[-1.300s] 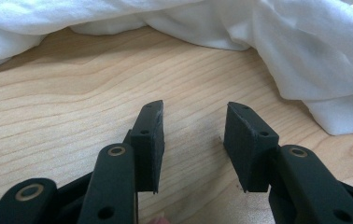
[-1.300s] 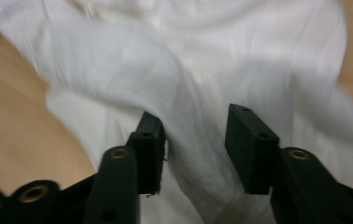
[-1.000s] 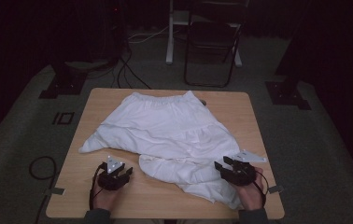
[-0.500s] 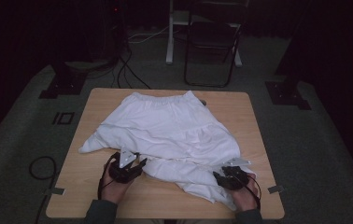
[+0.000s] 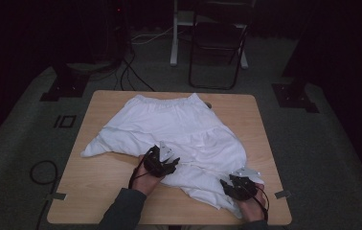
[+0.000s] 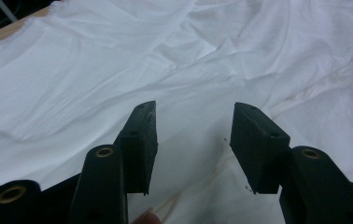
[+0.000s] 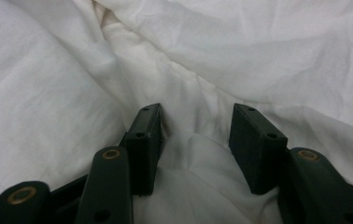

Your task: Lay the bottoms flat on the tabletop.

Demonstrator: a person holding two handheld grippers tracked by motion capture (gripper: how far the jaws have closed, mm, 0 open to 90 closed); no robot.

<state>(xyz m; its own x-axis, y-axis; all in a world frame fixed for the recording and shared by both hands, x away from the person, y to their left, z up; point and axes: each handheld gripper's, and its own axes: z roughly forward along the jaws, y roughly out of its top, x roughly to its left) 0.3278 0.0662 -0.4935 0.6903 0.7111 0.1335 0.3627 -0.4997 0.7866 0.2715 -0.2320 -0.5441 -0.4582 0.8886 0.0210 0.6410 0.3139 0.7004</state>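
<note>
White skirt (image 5: 179,132): spread across wooden table (image 5: 97,187). Left gripper (image 5: 164,163): jaws apart, over near hem. Right gripper (image 5: 236,186): jaws apart, cloth fold bunched between them at near-right corner.

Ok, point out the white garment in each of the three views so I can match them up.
High view: the white garment is spread across the middle of the wooden table.
Left gripper view: it lies as wrinkled cloth beyond the open jaws.
Right gripper view: its folds bunch up between the open jaws.
Shared landmark: the garment's near edge, where the left gripper and the right gripper sit.
</note>
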